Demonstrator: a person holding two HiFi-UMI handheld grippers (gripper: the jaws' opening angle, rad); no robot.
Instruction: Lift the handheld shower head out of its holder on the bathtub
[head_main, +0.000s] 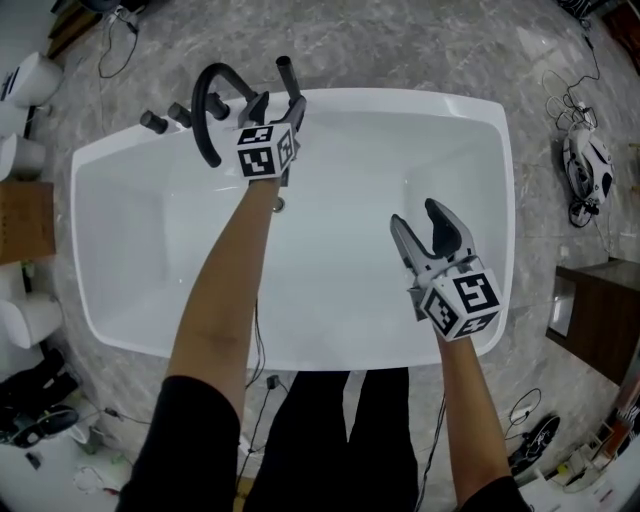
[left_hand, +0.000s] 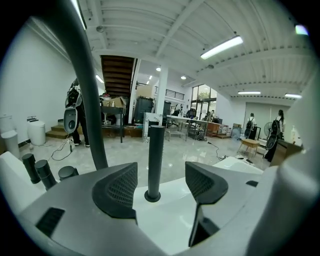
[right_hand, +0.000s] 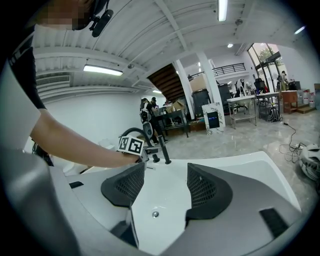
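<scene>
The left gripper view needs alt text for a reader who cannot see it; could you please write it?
The open left claw frames the upright handheld shower head, seated in its holder on the white bathtub rim and untouched by either jaw. A black curved spout and knobs stand to its left.

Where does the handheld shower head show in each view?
Head view: shower head top centre-left, by the left hand-held gripper.
Left gripper view: shower head centre, seen between its open jaws, ungripped.
Right gripper view: shower head small, left of centre.
Shared landmark: the white bathtub rim under it.
</scene>
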